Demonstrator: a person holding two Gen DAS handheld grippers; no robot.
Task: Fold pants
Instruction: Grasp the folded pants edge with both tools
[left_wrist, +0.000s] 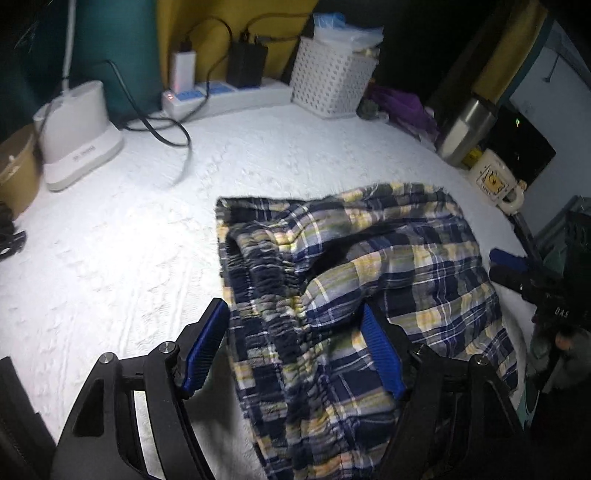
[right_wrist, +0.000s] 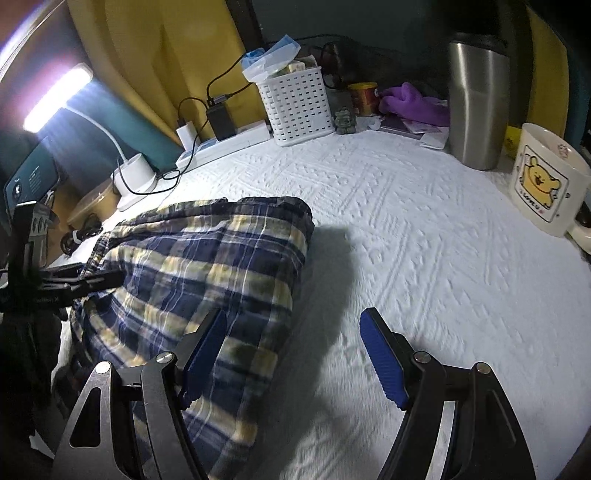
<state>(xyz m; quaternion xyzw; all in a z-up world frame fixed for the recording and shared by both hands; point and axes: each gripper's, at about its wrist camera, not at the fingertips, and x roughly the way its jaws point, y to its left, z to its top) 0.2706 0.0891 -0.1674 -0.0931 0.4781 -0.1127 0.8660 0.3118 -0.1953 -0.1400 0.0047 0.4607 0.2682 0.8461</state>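
Blue, yellow and white plaid pants lie bunched on the white textured table cover, elastic waistband toward me. My left gripper is open, its jaws spread wide over the waistband, nothing gripped. In the right wrist view the pants lie at the left, folded over. My right gripper is open at their right edge, its left finger over the cloth, its right finger over bare cover. The other gripper shows in each view: the right one and the left one.
At the back stand a white lamp base, a power strip with chargers and a white basket. A steel tumbler, a cartoon mug and purple cloth are at the right.
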